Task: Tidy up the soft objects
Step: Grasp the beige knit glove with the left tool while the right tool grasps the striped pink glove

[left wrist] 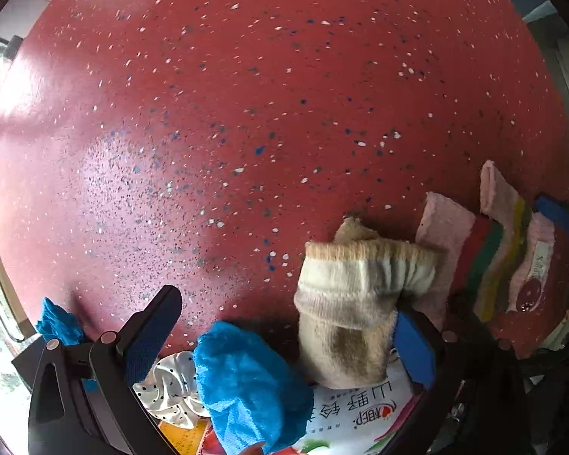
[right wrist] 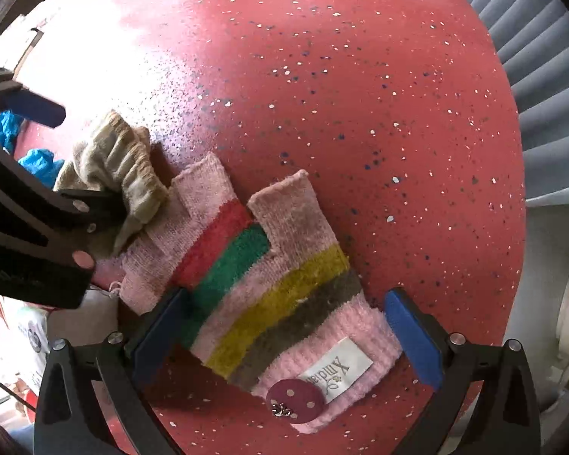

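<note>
A cream sock [left wrist: 356, 303] lies on the red speckled table [left wrist: 246, 113], against the right finger of my open left gripper [left wrist: 284, 337]. A blue cloth cover [left wrist: 246, 383] and a white dotted scrunchie [left wrist: 170, 386] lie between its fingers. A striped pink fingerless glove [right wrist: 277, 288] lies flat on the table [right wrist: 360, 94], with my open right gripper [right wrist: 288, 333] straddling its cuff end. The sock [right wrist: 125, 174] overlaps the glove's far corner. The glove also shows in the left wrist view [left wrist: 493, 250].
A printed snack packet [left wrist: 360, 413] lies under the sock and blue cover. Another blue cloth [left wrist: 57, 322] sits at the left. A grey ribbed cushion [right wrist: 542, 94] runs along the table's right edge. The left gripper's arm [right wrist: 30, 235] crosses the right wrist view.
</note>
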Demonstrator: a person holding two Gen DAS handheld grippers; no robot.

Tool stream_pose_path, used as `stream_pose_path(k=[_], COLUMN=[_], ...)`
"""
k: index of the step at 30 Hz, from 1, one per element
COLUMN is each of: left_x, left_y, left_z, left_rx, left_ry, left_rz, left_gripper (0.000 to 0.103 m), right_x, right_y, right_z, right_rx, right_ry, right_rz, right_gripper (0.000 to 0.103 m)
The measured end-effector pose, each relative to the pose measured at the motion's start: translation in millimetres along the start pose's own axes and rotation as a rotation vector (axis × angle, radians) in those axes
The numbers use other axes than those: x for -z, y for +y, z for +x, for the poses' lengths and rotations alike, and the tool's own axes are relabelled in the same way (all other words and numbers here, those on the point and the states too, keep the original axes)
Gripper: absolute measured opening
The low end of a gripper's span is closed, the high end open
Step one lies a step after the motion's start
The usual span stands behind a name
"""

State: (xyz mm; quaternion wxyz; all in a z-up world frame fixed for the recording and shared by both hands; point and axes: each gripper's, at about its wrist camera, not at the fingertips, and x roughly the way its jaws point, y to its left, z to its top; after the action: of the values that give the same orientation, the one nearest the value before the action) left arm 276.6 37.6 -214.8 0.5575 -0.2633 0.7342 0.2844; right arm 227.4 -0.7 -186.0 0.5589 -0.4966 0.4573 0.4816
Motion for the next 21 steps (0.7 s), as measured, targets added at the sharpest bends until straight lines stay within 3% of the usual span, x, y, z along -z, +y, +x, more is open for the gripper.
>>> stream_pose_path(k=[4, 8, 10, 11, 13, 14, 15, 18, 21], left_x=[-5, -12, -10, -11, -11, 2, 3, 8, 15], left_y=[-21, -35, -40, -43, -53, -54, -57, -68, -70], left_z=[-3, -7, -10, -12, -15, -9, -11, -17, -32], left_rx=[-0.039, 0.004, 0.033, 0.048, 0.082, 0.098, 0.113, 0.098, 0.122], left_ry=[-0.012, -0.004, -0.005, -0.003, 0.003, 0.004, 0.007, -0.011, -0.051], left_rz=[0.036, 0.04, 0.055, 0.06, 0.062, 0.063, 0.064, 0.079, 0.049], left_gripper=[0.1, 0.088, 0.075, 0.071, 0.053, 0.046, 0.036, 0.021, 0.017], right_x=[11, 19, 25, 26, 32, 33, 34, 37, 41], right_y=[-4, -10, -11, -13, -15, -14, -12, -11, -21], right_z=[-8, -13, -17, -19, -29, -33, -37, -43, -47], right_rx=[0.003, -0.008, -0.014, -0.015, -0.022, -0.031, -0.044, -0.063, -0.082], right_ry=[-0.008, 0.022, 0.014, 0.009, -0.007, -0.015, -0.011, 0.01, 0.019], right_rz=[0.006, 0.019, 0.031, 0.032, 0.029, 0.024, 0.026, 0.062, 0.112], right_gripper=[0.103, 0.099, 0.089, 0.078, 0.051, 0.033, 0.03, 0.017, 0.015])
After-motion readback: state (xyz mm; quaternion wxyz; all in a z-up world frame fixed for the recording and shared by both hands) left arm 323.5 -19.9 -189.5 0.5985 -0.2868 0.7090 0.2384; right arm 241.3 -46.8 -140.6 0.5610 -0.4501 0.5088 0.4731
